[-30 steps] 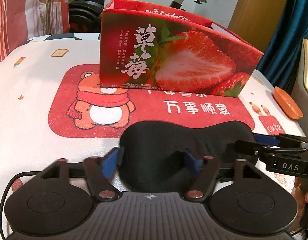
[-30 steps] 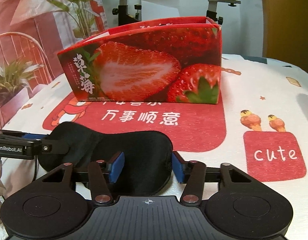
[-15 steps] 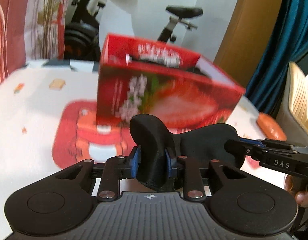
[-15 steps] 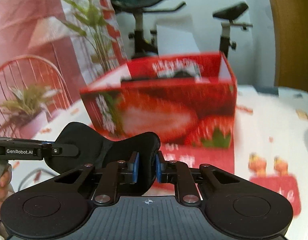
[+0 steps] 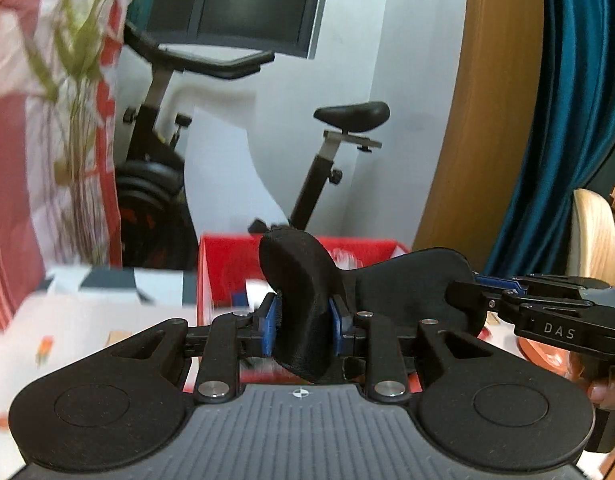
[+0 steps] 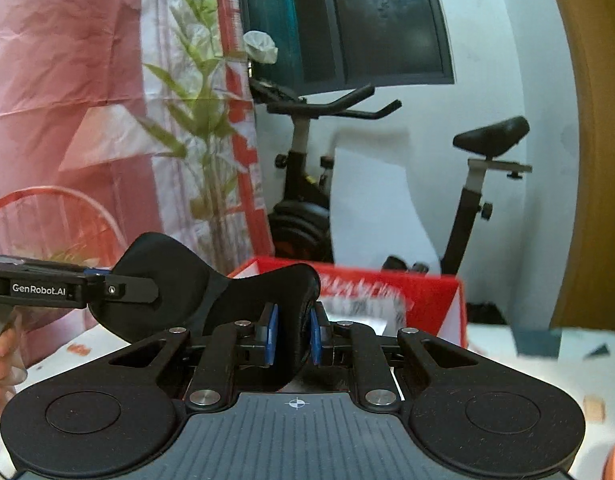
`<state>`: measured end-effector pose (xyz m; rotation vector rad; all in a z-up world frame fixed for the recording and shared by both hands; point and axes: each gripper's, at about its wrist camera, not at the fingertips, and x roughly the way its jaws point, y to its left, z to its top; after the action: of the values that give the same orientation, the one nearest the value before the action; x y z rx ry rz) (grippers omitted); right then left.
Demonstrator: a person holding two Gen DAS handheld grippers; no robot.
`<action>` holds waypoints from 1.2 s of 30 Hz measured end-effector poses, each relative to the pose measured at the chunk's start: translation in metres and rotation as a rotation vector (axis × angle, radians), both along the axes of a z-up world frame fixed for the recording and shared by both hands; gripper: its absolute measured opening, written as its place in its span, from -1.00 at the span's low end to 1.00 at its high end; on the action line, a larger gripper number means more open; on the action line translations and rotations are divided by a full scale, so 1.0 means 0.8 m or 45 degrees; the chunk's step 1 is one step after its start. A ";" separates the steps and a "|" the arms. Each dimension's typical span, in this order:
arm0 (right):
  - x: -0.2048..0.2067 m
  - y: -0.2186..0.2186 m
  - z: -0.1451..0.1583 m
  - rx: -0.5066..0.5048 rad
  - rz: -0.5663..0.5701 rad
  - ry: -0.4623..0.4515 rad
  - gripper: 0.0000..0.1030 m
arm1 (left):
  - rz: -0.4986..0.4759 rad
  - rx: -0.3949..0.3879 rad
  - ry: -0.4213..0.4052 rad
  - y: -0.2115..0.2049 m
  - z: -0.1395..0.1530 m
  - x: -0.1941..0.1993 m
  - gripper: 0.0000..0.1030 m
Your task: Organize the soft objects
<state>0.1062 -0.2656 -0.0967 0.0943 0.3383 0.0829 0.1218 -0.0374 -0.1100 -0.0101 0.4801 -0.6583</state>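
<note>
— Where's your eye mask [image 5: 303, 304]?
— In the air before the red box [image 5: 227, 264]: your left claw [image 5: 301, 326] grips one end, your right claw [image 6: 292, 338] clamps the other.

mask [image 5: 303, 304]: black, soft, padded | state: buckled, both ends pinched | pose: lifted clear of table | location: before red box [image 5: 227, 272], open-topped

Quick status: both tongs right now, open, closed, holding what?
Left tongs: closed on one end of the black eye mask.
Right tongs: closed on its other end.
</note>
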 end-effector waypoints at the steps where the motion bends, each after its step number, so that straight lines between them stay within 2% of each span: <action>1: 0.012 -0.006 0.003 0.001 -0.013 0.002 -0.71 | 0.002 0.005 -0.019 -0.007 0.006 0.009 -0.46; 7: 0.086 -0.029 0.000 -0.034 -0.085 0.062 -0.71 | 0.047 0.033 -0.089 -0.052 0.020 0.070 -0.45; 11: 0.125 -0.045 -0.017 -0.025 -0.133 0.138 -0.70 | 0.058 0.075 -0.076 -0.080 0.017 0.105 -0.45; 17: 0.152 -0.064 -0.055 0.004 -0.163 0.317 -0.66 | 0.047 0.134 0.051 -0.104 -0.016 0.154 -0.41; 20: 0.158 -0.067 -0.068 -0.008 -0.187 0.377 -0.58 | 0.029 0.174 0.105 -0.108 -0.036 0.165 -0.23; 22: 0.160 -0.068 -0.074 -0.009 -0.212 0.411 -0.47 | 0.031 0.187 0.105 -0.106 -0.044 0.168 0.04; 24: 0.161 -0.066 -0.075 -0.031 -0.248 0.435 -0.41 | 0.040 0.208 0.111 -0.103 -0.049 0.172 0.22; 26: 0.158 -0.067 -0.072 -0.053 -0.267 0.432 -0.34 | 0.056 0.228 0.119 -0.099 -0.048 0.175 0.24; 28: 0.155 -0.069 -0.067 -0.055 -0.289 0.422 -0.02 | 0.066 0.247 0.107 -0.095 -0.043 0.176 0.35; 29: 0.151 -0.071 -0.062 -0.054 -0.301 0.413 0.07 | 0.077 0.252 0.090 -0.092 -0.038 0.175 0.42; 31: 0.144 -0.072 -0.050 -0.052 -0.303 0.395 0.35 | 0.094 0.248 0.072 -0.087 -0.029 0.173 0.73; 32: 0.138 -0.071 -0.043 -0.050 -0.291 0.384 0.44 | 0.101 0.243 0.067 -0.082 -0.024 0.170 0.80; 34: 0.126 -0.070 -0.028 -0.044 -0.286 0.360 0.84 | 0.119 0.236 0.040 -0.073 -0.012 0.162 0.99; 36: 0.111 -0.066 -0.009 -0.043 -0.285 0.326 0.99 | 0.150 0.235 0.000 -0.067 0.002 0.150 1.00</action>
<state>0.1952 -0.3187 -0.1038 0.1090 0.5823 -0.1578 0.2416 -0.0911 -0.1084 0.1351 0.5349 -0.4970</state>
